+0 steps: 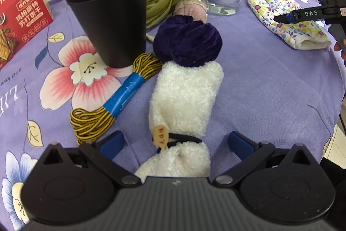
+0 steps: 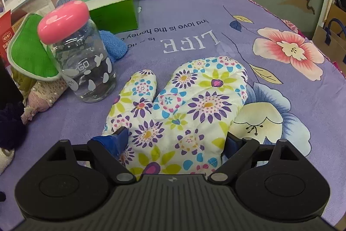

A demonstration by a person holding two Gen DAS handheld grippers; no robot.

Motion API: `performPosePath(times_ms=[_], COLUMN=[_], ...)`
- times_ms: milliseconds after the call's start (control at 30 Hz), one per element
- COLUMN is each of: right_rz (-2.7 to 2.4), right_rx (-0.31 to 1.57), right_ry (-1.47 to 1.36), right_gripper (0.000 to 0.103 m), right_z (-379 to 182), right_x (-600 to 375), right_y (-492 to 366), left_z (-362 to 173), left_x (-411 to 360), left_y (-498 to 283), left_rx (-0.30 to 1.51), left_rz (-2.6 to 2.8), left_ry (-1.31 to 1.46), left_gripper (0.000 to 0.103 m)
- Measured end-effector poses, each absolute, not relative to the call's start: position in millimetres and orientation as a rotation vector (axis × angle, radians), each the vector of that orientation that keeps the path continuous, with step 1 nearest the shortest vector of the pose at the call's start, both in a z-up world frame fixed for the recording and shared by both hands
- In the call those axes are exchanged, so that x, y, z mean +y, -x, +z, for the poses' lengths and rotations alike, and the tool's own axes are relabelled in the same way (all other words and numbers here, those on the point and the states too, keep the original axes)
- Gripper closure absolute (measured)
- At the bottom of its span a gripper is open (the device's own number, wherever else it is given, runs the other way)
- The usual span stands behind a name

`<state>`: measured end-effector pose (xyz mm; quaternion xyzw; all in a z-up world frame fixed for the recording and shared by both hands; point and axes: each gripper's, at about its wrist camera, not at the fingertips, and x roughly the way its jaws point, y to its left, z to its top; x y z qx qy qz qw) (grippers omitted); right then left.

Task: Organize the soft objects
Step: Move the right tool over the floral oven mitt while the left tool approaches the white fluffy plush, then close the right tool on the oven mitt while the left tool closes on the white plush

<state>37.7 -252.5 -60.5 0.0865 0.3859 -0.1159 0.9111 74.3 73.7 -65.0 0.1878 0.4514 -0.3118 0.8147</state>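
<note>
Soft objects lie across a purple floral tablecloth point(image 1: 259, 79).

Left wrist view: your left gripper point(image 1: 176, 142) stands wide, its blue pads either side of a white fleece sock bundle point(image 1: 186, 96) without pressing it. The bundle is nubbly, oblong, cinched by a dark elastic band carrying a tan tag. At its 12 o'clock end a dark purple velvety ball point(image 1: 188, 40) touches it. At 10 o'clock, a matte black tapered cup point(image 1: 108, 8) with a lid stands beside a yellow-black cord hank point(image 1: 112, 101) wrapped in a blue sleeve. At 9 o'clock sits a red printed carton point(image 1: 21, 18). At 2 o'clock, the right gripper's finger reaches over the oven mitt point(image 1: 287, 21).

Right wrist view: your right gripper point(image 2: 176, 140) is spread wide, straddling the cuff of the quilted, flower-printed mitt point(image 2: 183, 105), which lies flat, thumb toward 11 o'clock. Only this view shows a green carton point(image 2: 114, 10) and a blue terry item point(image 2: 115, 44) at 11 o'clock. At 10 o'clock stands a clear glass jar point(image 2: 86, 70) with a pink lid, beside a green pad point(image 2: 30, 53). The cloth reads "LIFE". Printed bedding posters back the table.
</note>
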Motion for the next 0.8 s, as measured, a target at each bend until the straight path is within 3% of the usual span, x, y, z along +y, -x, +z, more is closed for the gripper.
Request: performPosePath(times_ms=[100,167,200,233,333,567,667,800], right_rz=[-0.165,-0.128,-0.111,-0.087,-0.039,0.064,0.082,0.005], right_rx=[0.764,0.749,0.737,0.729,0.706,0.535,0.547,0.617], right_ry=[-0.156,-0.132,-0.134,-0.152,-0.177,-0.232,-0.186,-0.238], right_gripper=[0.037,0.053,0.074,0.083,0.088,0.089,0.089,0.080], right_z=[-61,-63,-62,-60,-52,-9,-11,-34], right_x=[-251,-248,-248,-249,-249,-241,-238,-253], right_y=[-36,-35,-34,-33,-27,10,11,5], left_z=[-65,-60,-54,-47,-37,-6,-13,-36], left_x=[74,73,75,76,79,84,84,80], left_y=[-73,-74,-73,-72,-73,-63,-71,-77], left_rx=[0.963,0.974,0.971,0.974,0.995,0.990,1.058,1.092], left_rz=[-0.663,-0.647,-0.649,-0.645,-0.591,-0.542,-0.540,-0.513], left_ry=[-0.396,-0.391,-0.373,-0.353,-0.325,-0.243,-0.212,-0.222], left_gripper=[0.001,0.013,0.046,0.067,0.068,0.068,0.059,0.049])
